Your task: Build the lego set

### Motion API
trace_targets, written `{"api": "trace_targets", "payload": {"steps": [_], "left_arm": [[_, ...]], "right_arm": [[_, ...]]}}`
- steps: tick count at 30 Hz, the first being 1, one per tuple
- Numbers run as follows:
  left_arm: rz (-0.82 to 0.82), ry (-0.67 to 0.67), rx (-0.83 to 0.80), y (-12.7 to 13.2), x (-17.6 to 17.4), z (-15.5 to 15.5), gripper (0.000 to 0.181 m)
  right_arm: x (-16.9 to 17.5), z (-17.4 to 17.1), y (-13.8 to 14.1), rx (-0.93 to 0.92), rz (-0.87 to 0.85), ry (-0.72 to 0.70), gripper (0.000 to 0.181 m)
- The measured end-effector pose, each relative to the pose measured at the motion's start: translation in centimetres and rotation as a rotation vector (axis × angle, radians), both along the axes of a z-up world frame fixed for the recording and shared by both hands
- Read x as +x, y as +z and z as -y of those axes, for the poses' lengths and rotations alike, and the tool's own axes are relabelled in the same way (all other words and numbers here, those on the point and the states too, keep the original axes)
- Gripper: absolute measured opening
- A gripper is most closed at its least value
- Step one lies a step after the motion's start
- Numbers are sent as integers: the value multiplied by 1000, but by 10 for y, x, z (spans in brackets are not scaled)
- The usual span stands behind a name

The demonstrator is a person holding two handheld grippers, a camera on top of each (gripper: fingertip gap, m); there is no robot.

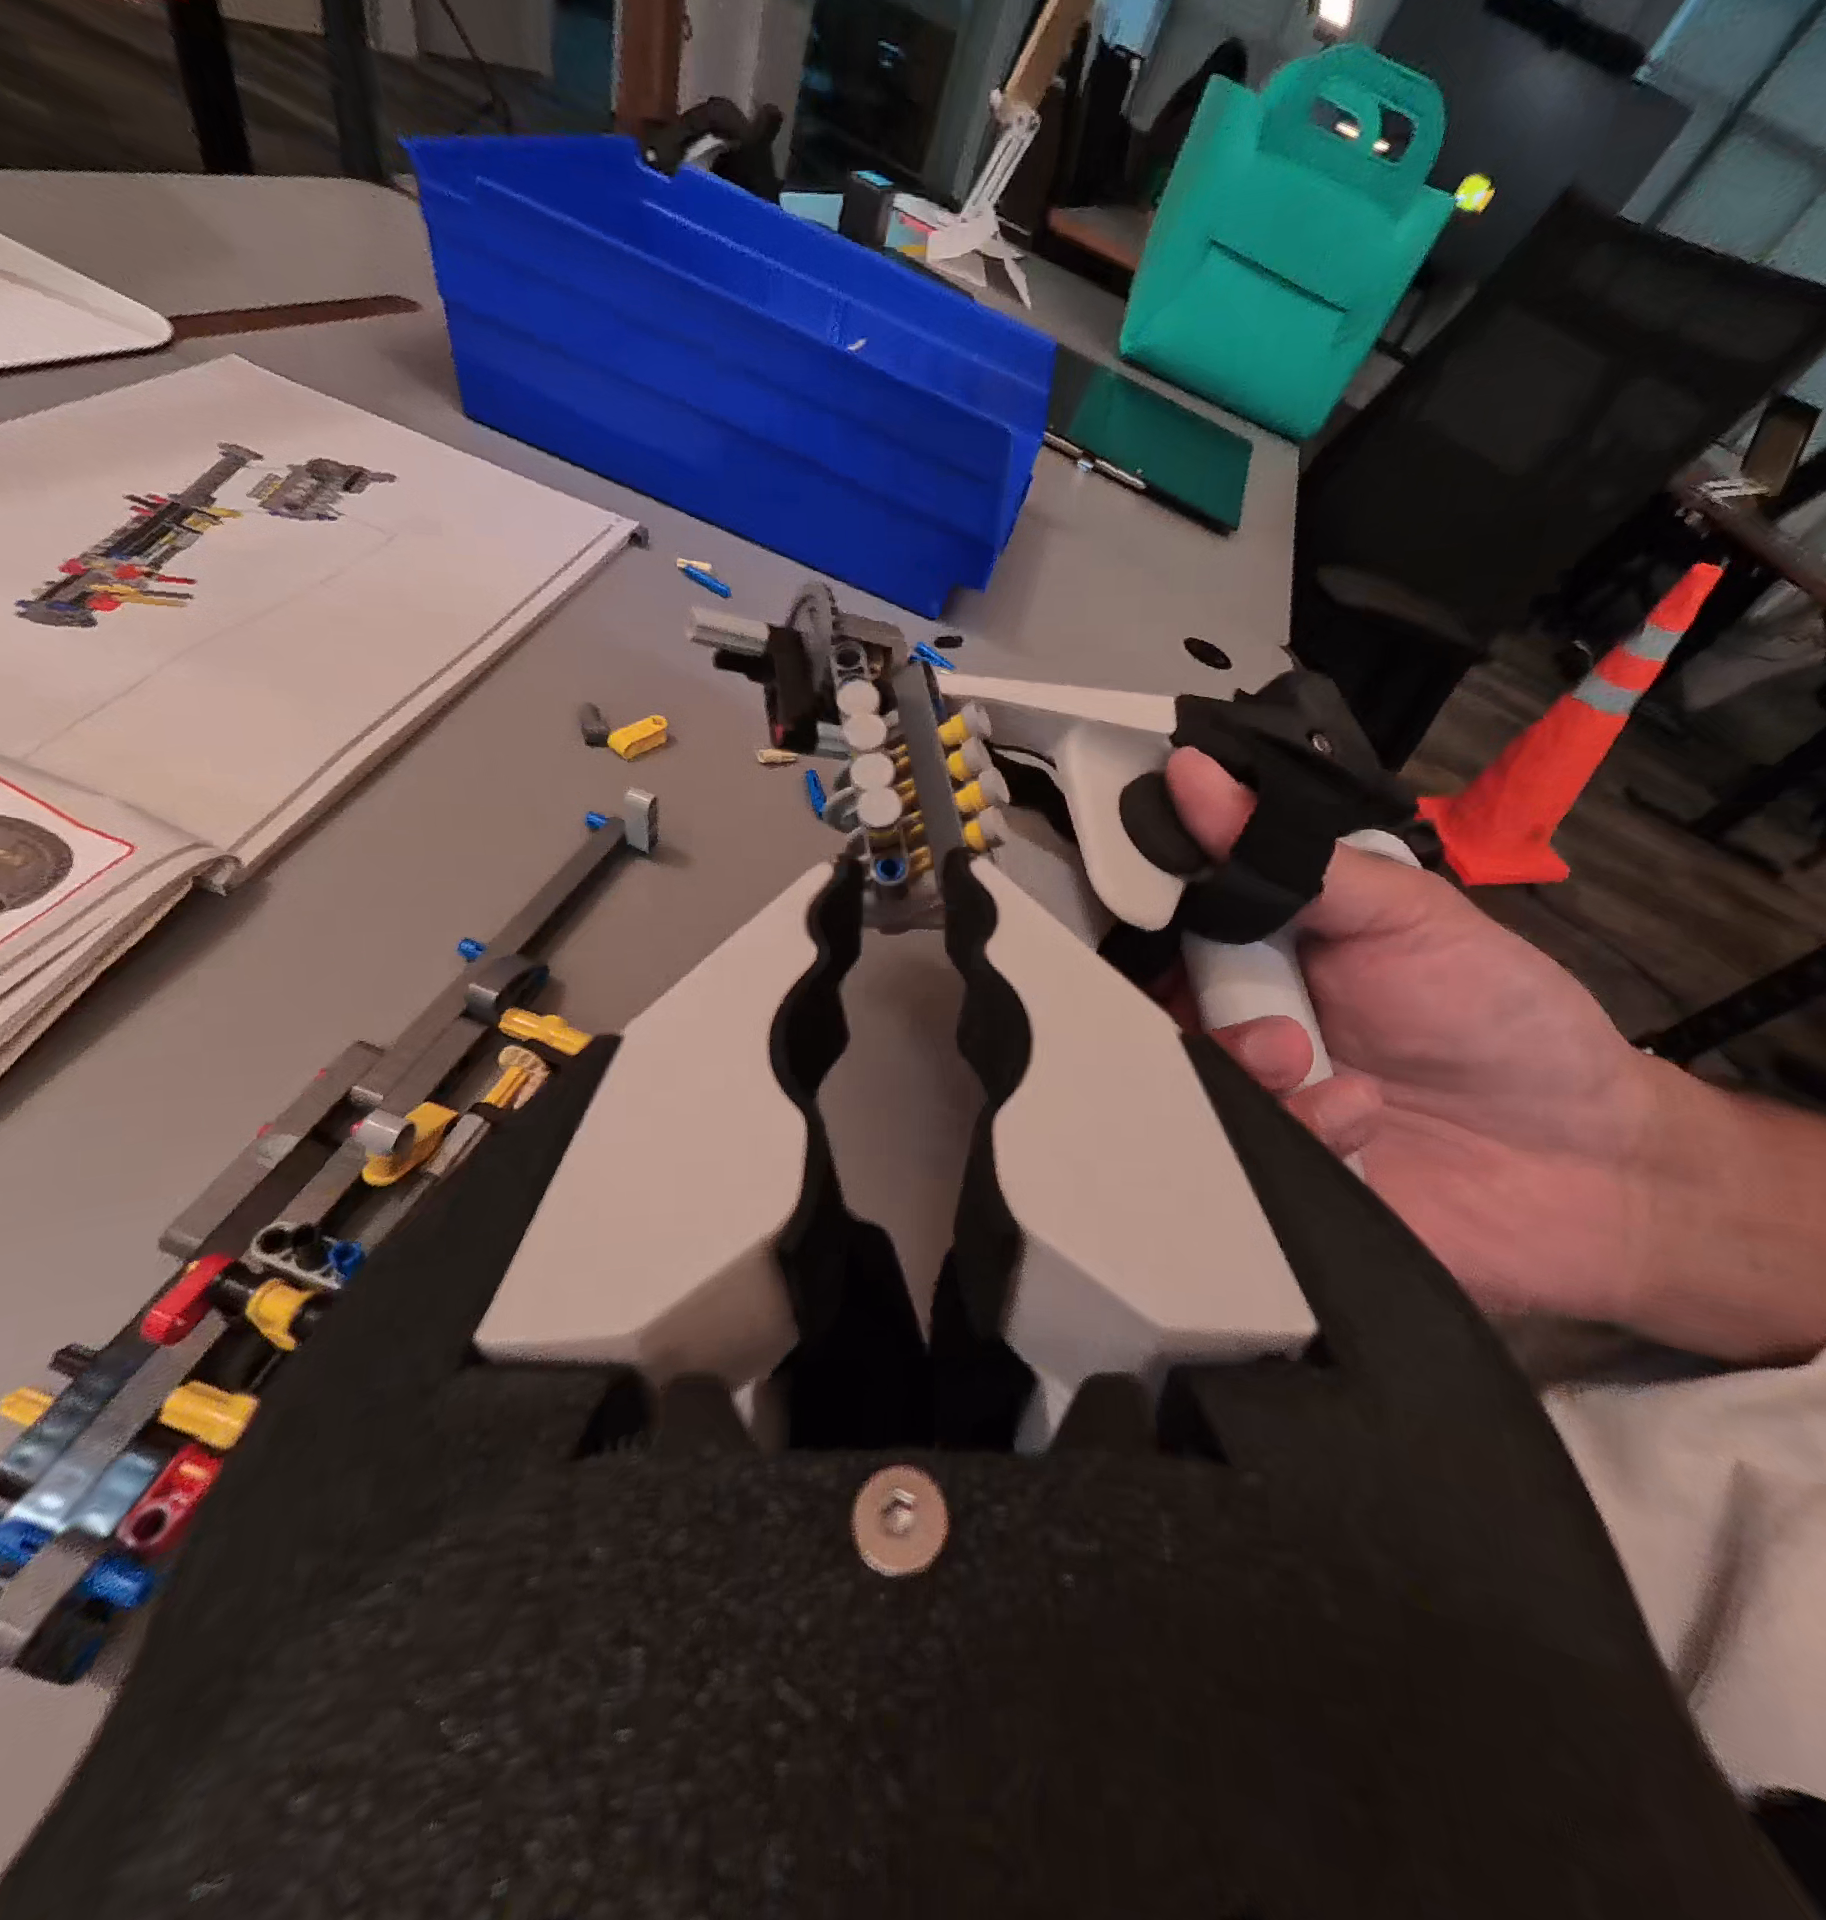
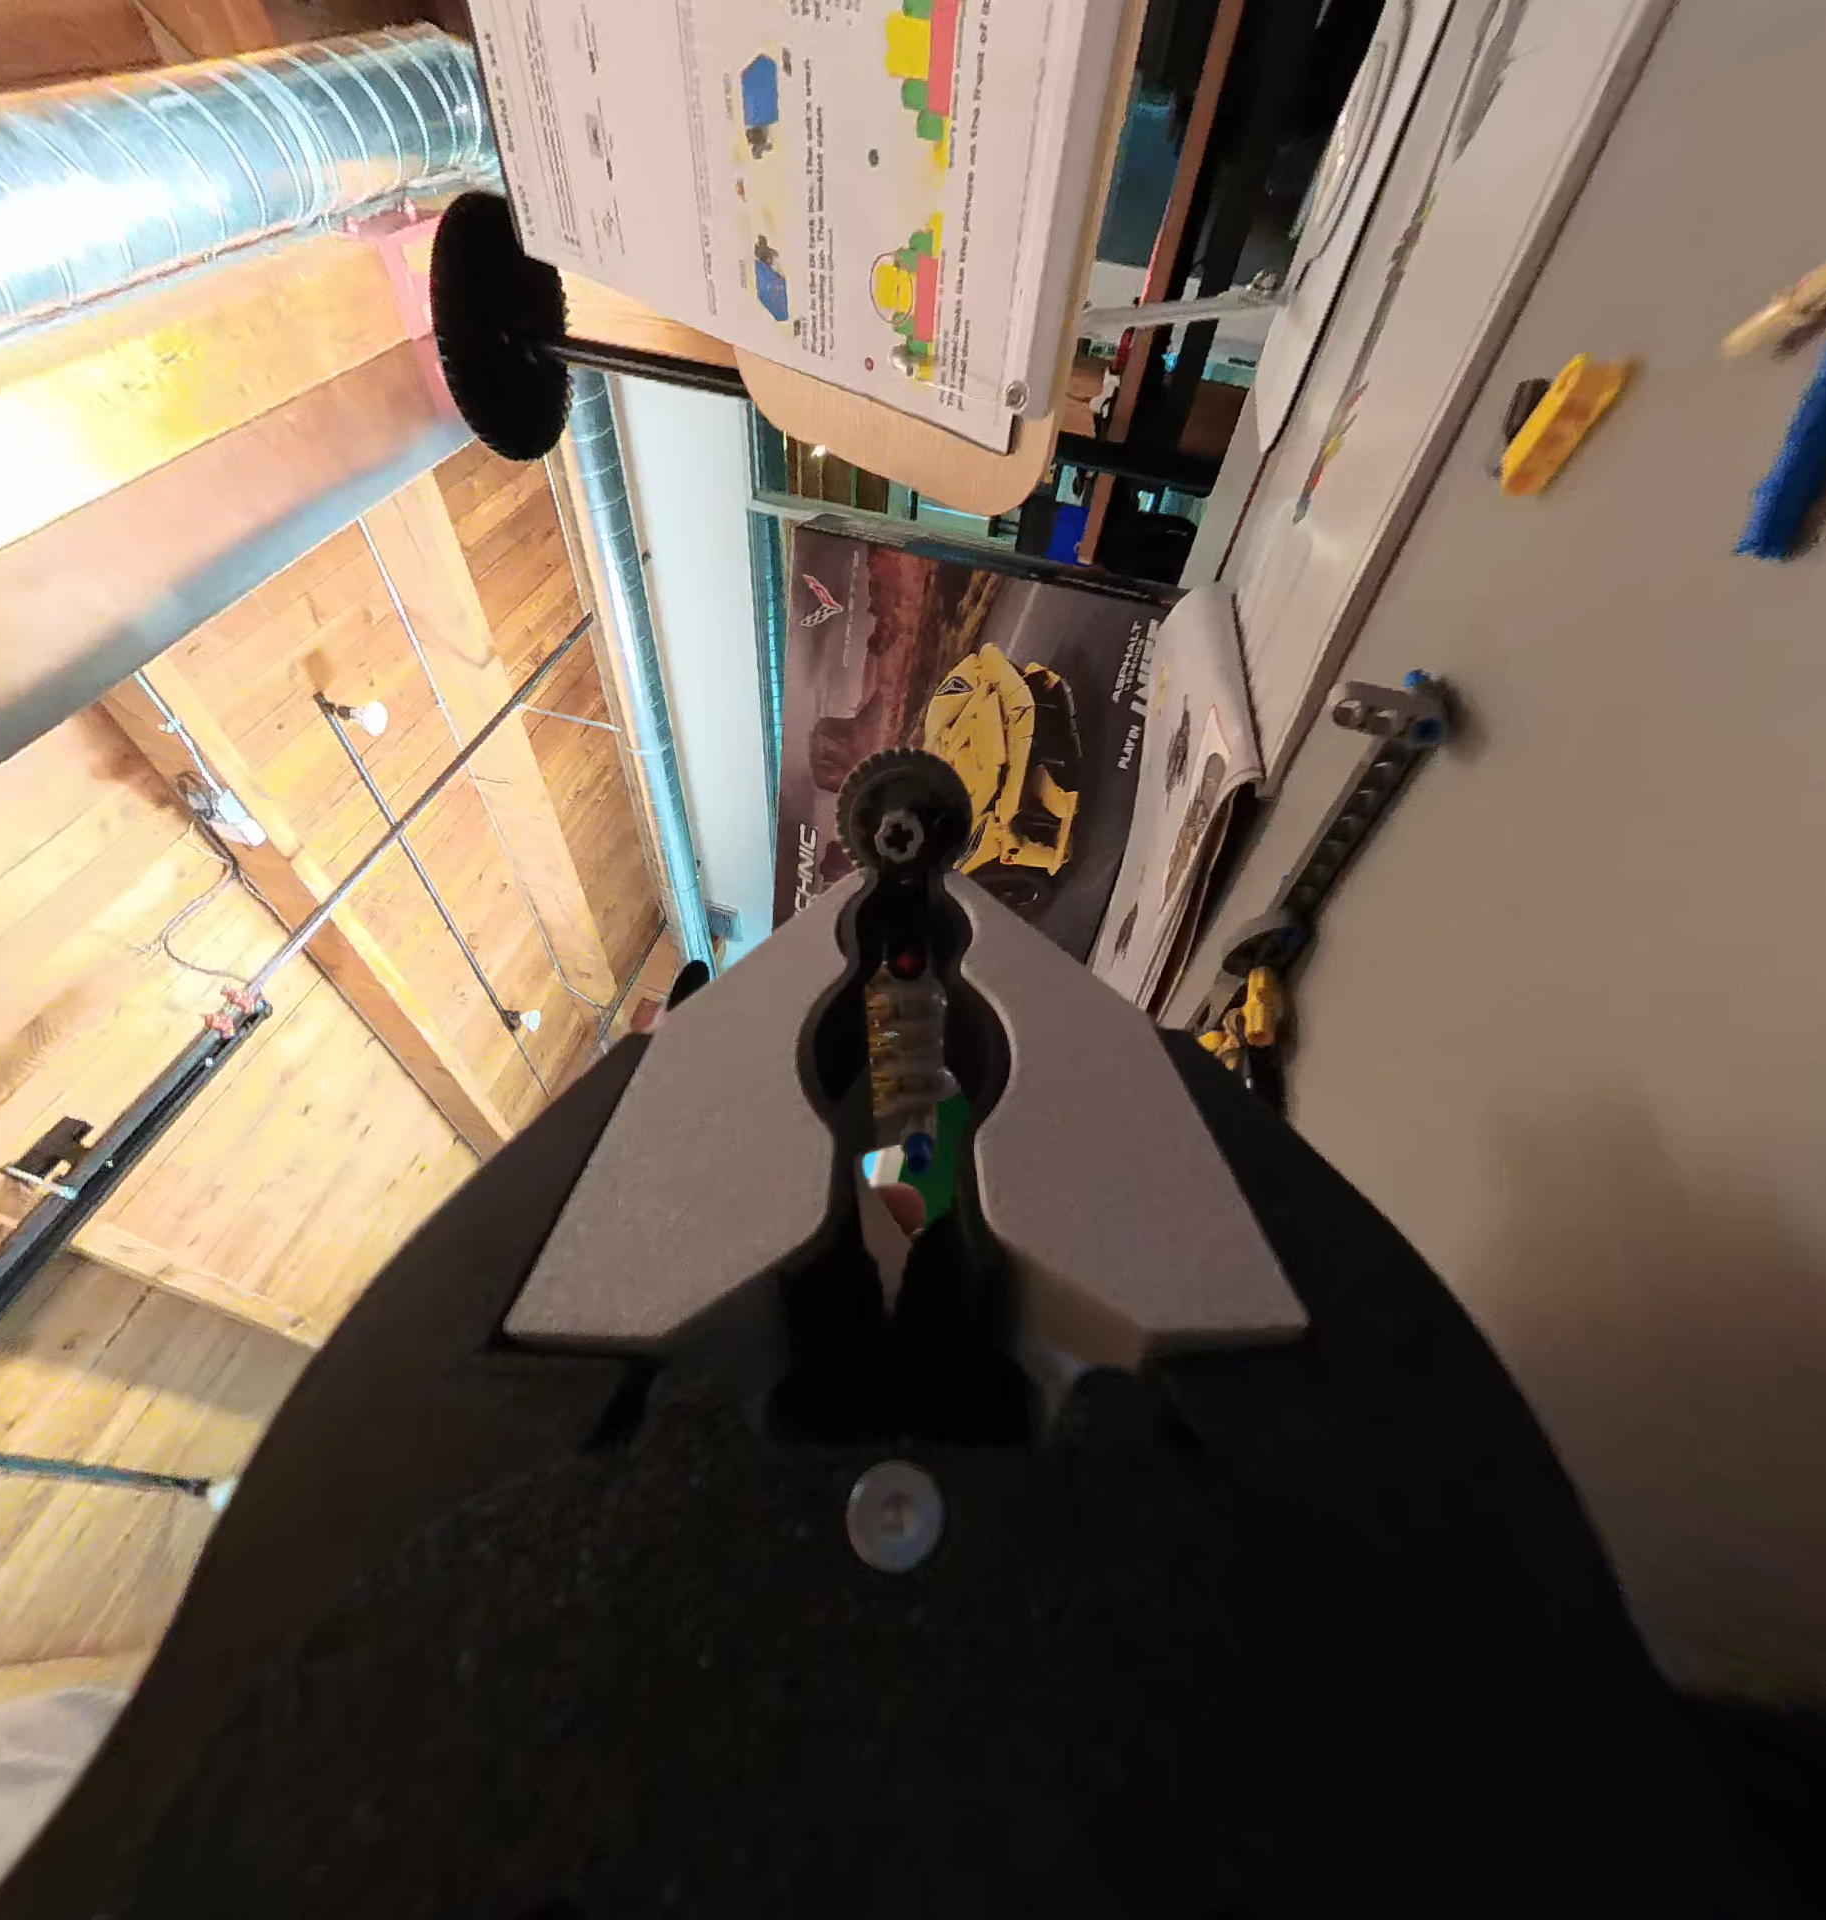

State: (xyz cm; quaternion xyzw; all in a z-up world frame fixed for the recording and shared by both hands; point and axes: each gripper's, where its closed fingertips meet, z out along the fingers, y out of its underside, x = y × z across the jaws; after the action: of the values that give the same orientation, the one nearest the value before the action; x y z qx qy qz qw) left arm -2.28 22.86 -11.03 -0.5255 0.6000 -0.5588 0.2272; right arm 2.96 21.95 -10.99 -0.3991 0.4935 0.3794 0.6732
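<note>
Both grippers clamp the grey-and-yellow Lego engine block assembly (image 1: 893, 774) above the grey counter (image 1: 535, 1049): left gripper (image 1: 901, 883) jaws pinch its near end, right gripper (image 2: 904, 883) jaws its geared end (seen edge-on). A steady, aligned grip likely matters before joining it to the long grey beam chassis (image 1: 296, 1174).

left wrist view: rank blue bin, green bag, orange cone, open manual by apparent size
1. Open manual and blue bin: similar spread, and the manual is cut off by the frame, so unranked.
2. Green bag.
3. Orange cone, smallest, though farthest away.
</note>
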Motion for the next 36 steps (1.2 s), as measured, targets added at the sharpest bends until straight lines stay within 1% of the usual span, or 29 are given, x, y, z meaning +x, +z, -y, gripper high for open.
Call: {"api": "trace_targets", "payload": {"steps": [2, 6, 8, 10, 11, 12, 13, 15, 18, 20, 22, 23, 24, 25, 27, 28, 30, 32, 34, 36], "left_arm": [[5, 1, 56, -4, 1, -7, 7], [22, -42, 163, -11, -1, -11, 7], [-11, -88, 178, -16, -3, -11, 7], [-37, -135, 185, -20, -4, -15, 7], [-48, -166, 185, -22, -5, -17, 7], [-60, -190, 185, -23, -4, -20, 6], [-79, -216, 182, -26, -3, -22, 6], [-128, -259, 188, -33, 0, -26, 6], [-253, -334, 261, -52, 4, -33, 6], [-307, -395, 294, -59, 6, -33, 6], [-322, -426, 282, -57, 11, -32, 6], [-334, -443, 280, -57, 12, -31, 6], [-343, -459, 295, -58, 12, -30, 6], [-347, -465, 319, -61, 13, -30, 6], [-357, -485, 373, -67, 11, -28, 6], [-348, -496, 407, -70, 10, -27, 6], [-358, -507, 453, -77, 8, -26, 6], [-365, -489, 460, -81, 9, -26, 6], [-363, -468, 424, -80, 10, -25, 6], [-364, -450, 396, -80, 11, -26, 6]], "right_arm": [[-2, -5, 1, -14, 20, 8, 6], [-3, -9, -4, -40, 2, 32, 6], [-7, -8, -7, -57, -19, 82, 6], [-15, -6, -10, -130, 31, 178, 9], [-19, -4, -12, -189, 91, 238, 10], [-22, 0, -12, -248, 167, 286, 17], [-22, 6, -14, -323, 265, 327, 18], [-14, 20, -22, -495, 478, 400, 19], [2, 32, -22, -637, 842, 576, 32], [18, 29, -25, -713, 1077, 693, 50], [33, 19, -35, -770, 1277, 805, 54], [36, 13, -42, -774, 1340, 866, 59], [36, 7, -49, -767, 1375, 940, 68], [38, 2, -54, -769, 1395, 995, 73], [36, -6, -60, -710, 1404, 1086, 75], [35, -10, -62, -683, 1410, 1106, 75], [38, -15, -68, -663, 1447, 1135, 69], [39, -15, -69, -646, 1483, 1161, 55], [27, -10, -61, -565, 1454, 1219, 44], [14, 0, -62, -541, 1396, 1310, 42]]}}
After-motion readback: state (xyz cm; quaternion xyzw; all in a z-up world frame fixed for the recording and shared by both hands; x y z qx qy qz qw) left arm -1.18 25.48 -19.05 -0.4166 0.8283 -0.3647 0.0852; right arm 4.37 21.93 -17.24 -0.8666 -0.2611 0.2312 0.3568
